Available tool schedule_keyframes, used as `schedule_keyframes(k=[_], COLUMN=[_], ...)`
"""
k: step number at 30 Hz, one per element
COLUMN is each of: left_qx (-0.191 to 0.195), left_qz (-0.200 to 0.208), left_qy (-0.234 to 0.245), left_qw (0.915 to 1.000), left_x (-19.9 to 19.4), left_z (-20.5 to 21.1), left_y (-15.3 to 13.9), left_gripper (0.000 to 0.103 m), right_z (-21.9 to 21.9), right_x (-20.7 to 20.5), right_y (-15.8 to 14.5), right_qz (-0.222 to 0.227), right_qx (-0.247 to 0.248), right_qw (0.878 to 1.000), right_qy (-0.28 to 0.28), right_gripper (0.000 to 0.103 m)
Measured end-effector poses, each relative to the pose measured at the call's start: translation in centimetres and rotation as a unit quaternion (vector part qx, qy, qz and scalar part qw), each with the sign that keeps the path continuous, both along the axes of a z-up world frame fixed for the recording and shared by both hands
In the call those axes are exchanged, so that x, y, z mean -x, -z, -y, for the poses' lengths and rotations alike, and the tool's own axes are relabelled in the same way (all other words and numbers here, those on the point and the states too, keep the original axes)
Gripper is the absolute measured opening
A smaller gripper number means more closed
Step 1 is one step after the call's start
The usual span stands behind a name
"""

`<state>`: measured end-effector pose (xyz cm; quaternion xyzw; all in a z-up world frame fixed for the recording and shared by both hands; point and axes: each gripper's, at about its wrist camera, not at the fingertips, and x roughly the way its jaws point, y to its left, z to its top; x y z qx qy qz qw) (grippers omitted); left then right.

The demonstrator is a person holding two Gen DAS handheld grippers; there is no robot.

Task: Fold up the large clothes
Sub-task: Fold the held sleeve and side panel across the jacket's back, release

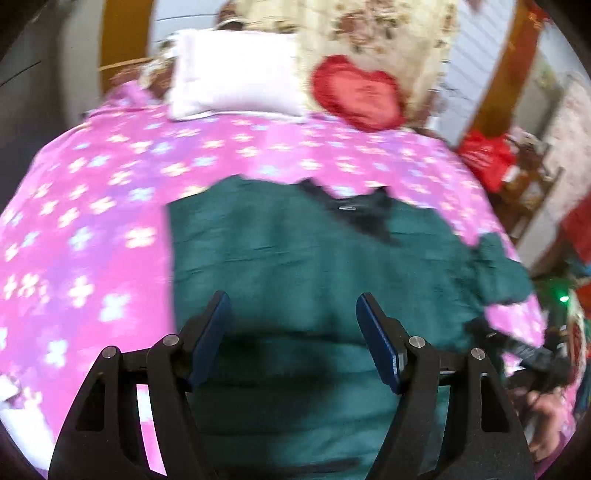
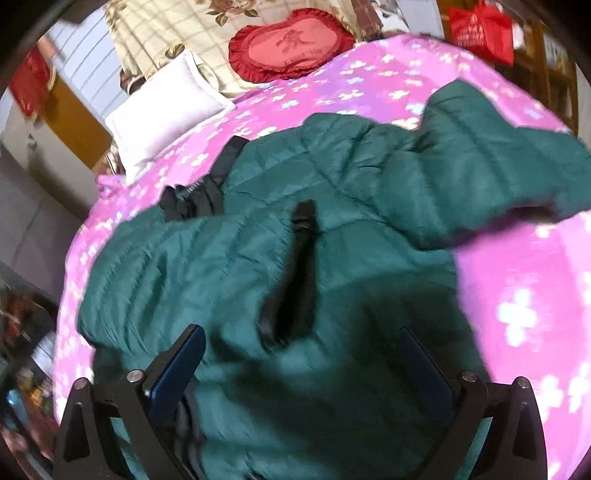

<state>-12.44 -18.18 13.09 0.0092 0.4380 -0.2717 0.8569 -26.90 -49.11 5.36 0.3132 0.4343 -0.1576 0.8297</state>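
Observation:
A dark green quilted jacket (image 1: 295,258) lies spread on the pink flowered bedcover (image 1: 92,206); its black collar (image 1: 354,210) is at the far end. My left gripper (image 1: 293,306) is open and empty, hovering over the jacket's lower part. In the right wrist view the jacket (image 2: 229,266) is rumpled, with a sleeve (image 2: 498,162) lying out to the right and a black zipper strip (image 2: 299,273) down the middle. My right gripper (image 2: 303,339) is open, low over the jacket, holding nothing. Both views are blurred.
A white pillow (image 1: 236,74) and a red heart-shaped cushion (image 1: 358,96) lie at the head of the bed, against a flowered quilt (image 1: 373,33). A red bag (image 1: 484,155) hangs on wooden furniture to the right. Pink bedcover (image 2: 524,295) shows around the jacket.

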Motion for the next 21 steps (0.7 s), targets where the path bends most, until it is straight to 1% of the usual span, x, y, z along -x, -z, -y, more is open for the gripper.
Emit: schedule_keyframes(k=[1, 3, 4, 5, 6, 7, 8, 10, 13, 17, 19, 21], left_qx=[-0.002, -0.002, -0.003, -0.005, -0.006, -0.006, -0.007, -0.01, -0.016, -0.025, -0.032, -0.035], left_qz=[-0.005, -0.016, -0.019, -0.022, -0.026, -0.031, -0.033, -0.034, -0.028, -0.03, -0.031, -0.031], left_qy=[-0.012, -0.037, -0.047, -0.055, -0.06, -0.063, -0.064, -0.066, -0.064, -0.061, -0.062, -0.066], left_qw=[0.9999, 0.9992, 0.9987, 0.9982, 0.9978, 0.9975, 0.9974, 0.9972, 0.9974, 0.9974, 0.9971, 0.9967], left_x=[-0.5, -1.5, -1.9, -2.4, -2.6, -2.9, -3.2, -3.7, -4.3, -5.0, -5.4, -5.6], left_z=[-0.7, -1.9, -2.4, -2.6, -2.9, -3.1, -3.2, -3.0, -2.4, -1.0, -0.3, 0.1], left_y=[0.6, 1.8, 2.3, 2.7, 3.0, 3.3, 3.6, 3.9, 4.2, 5.2, 5.9, 6.2], left_gripper=[0.071, 0.071, 0.071, 0.071, 0.071, 0.071, 0.071, 0.071, 0.071, 0.071, 0.071, 0.071], right_z=[-0.1, -0.6, -1.2, -1.5, -1.9, -2.1, -2.1, -1.7, -0.4, 1.7, 2.2, 2.6], right_x=[-0.8, -2.3, -3.2, -3.8, -4.2, -4.4, -4.4, -4.3, -4.8, -6.2, -7.2, -8.0], right_y=[0.3, 1.3, 1.8, 2.0, 1.7, 0.8, 0.0, -2.6, -4.8, -4.4, -3.3, -1.3], right_qz=[0.009, 0.01, 0.006, 0.004, 0.003, 0.008, 0.016, 0.039, 0.045, 0.026, 0.011, -0.013], right_qx=[-0.007, -0.016, -0.022, -0.019, -0.001, 0.026, 0.048, 0.112, 0.185, 0.214, 0.222, 0.216], right_qw=[1.0, 0.999, 0.999, 0.998, 0.998, 0.997, 0.996, 0.99, 0.98, 0.976, 0.974, 0.975], right_qy=[-0.004, -0.026, -0.046, -0.059, -0.069, -0.074, -0.075, -0.071, -0.058, -0.043, -0.04, -0.041], right_gripper=[0.102, 0.083, 0.057, 0.043, 0.038, 0.025, 0.022, 0.02, 0.02, 0.019, 0.019, 0.019])
